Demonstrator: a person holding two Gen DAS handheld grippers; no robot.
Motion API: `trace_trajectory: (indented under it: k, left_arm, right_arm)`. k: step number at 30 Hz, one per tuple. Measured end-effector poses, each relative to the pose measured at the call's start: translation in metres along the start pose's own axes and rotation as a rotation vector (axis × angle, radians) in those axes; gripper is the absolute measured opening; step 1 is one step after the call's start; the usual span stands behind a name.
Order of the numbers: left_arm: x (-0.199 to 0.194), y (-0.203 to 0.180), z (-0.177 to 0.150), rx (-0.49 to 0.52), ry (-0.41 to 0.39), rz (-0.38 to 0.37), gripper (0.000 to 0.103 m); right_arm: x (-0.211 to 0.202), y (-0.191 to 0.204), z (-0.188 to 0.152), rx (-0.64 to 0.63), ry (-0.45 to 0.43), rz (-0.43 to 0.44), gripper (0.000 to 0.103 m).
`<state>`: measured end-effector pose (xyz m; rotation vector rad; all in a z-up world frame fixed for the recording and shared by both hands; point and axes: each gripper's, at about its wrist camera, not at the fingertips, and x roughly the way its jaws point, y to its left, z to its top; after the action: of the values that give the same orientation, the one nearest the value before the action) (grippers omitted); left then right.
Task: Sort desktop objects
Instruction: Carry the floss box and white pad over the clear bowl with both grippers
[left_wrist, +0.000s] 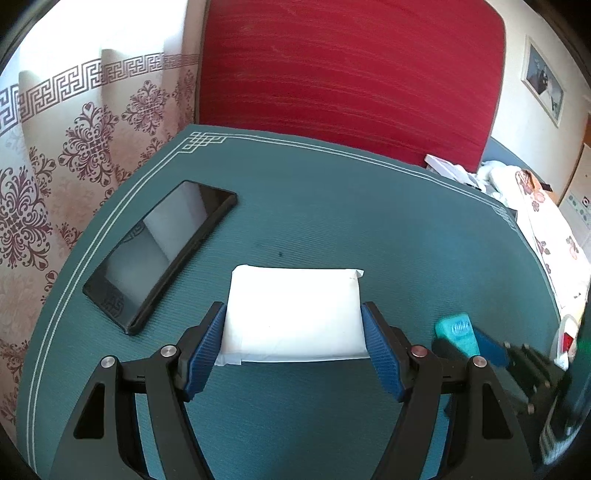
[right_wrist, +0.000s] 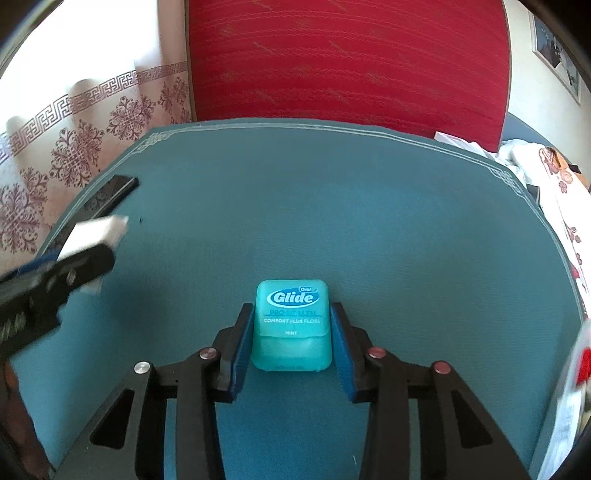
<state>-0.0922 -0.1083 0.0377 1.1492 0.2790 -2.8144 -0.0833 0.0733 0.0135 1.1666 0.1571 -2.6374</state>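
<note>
Blue pads of the left gripper (left_wrist: 293, 341) squeeze the white pack (left_wrist: 293, 314) by both short ends, near the middle of the teal mat (left_wrist: 332, 206). Right gripper (right_wrist: 291, 338) has pinched the floss box (right_wrist: 291, 325), pads flush on its sides. Risk I'd guess: the pack is soft, so it could buckle and slip out; the slick box could pop loose too. Count: one pack, one box, one phone (left_wrist: 159, 254) at far left, untouched.

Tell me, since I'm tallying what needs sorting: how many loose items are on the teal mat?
3: a black phone at the mat's left, a white packet between the left gripper's pads, a teal floss box between the right's.
</note>
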Motion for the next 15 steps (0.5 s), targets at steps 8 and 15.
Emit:
trace_trajectory:
  k: [8,15]
  left_arm:
    - [-0.01,-0.023,-0.006,0.058,-0.017,-0.026,0.076]
    - [-0.014,-0.053,-0.018,0.136,-0.013,-0.054,0.075]
  right_arm:
    - [-0.037,-0.013,-0.038,0.05,0.009,0.024,0.044]
    - [-0.08,-0.023,-0.057,0.062,-0.041,0.036,0.044]
